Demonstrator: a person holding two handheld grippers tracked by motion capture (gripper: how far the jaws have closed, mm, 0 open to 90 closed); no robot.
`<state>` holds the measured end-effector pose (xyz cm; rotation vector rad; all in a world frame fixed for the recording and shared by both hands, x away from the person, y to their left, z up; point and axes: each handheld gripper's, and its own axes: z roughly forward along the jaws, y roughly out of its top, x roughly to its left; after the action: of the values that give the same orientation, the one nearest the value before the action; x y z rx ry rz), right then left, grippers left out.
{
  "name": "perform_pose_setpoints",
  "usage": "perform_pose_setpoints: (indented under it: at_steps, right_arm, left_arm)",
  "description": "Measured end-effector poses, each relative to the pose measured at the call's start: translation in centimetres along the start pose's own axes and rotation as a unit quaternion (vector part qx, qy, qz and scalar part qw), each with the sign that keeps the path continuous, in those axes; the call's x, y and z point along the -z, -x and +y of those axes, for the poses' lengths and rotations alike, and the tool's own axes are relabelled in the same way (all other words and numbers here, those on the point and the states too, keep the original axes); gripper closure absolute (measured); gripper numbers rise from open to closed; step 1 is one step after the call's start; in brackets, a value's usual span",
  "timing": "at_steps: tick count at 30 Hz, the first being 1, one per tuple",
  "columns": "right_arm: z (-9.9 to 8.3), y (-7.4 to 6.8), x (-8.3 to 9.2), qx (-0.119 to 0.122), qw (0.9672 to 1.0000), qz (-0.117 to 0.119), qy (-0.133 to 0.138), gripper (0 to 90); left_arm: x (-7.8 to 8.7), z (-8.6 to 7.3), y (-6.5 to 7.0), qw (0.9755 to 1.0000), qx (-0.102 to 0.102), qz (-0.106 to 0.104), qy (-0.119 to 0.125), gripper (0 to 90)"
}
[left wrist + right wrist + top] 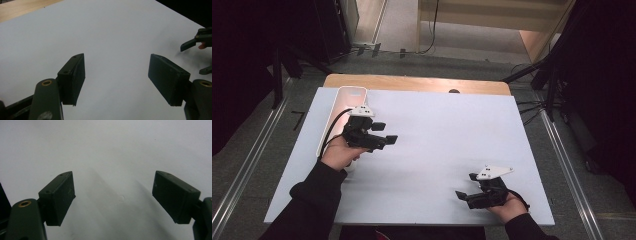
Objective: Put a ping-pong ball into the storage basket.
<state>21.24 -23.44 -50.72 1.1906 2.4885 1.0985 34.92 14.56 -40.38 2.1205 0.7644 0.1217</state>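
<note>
Left gripper (116,72): jaws released, set moderately apart, nothing between the pads, bare white sheet (452,150) visible through the gap. No contact with any object at either pad. Pointed across the sheet toward its right edge, away from the tray.

Right gripper (113,195): jaws likewise released and well parted, nothing held, plain white sheet and the jaws' own shadows between and beyond them. Pointed toward the left edge, so facing the left gripper from well apart.

Holding hands: left hand (339,152) wrapped around the body of its gripper, dark sleeve entering from the near edge at the left; right hand (507,205) gripping from below and behind, close to the near right corner of the sheet. Grey three-cornered plate seen on top of the right gripper; black cable looping back from the left gripper across the tray.

White tray (343,95): long, narrow, raised rim, lying flat along the left edge of the sheet, its far end at the far left corner. Near end hidden under the left hand. Left gripper just beside its right rim; contact between hand and tray impossible to tell.

Sheet laid over a wooden table (412,82), a bare strip of wood exposed along the far edge.
</note>
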Motion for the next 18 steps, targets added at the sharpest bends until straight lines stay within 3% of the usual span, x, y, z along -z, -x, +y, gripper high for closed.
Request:
perform_pose_setpoints:
  at_steps: [18]
  right_arm:
    - [0.0,0.0,0.0,-0.002,1.0,0.0,-0.001,16.8]
  left_arm:
    - [0.2,-2.1,1.6,0.9997,-0.016,-0.016,0.008,26.7]
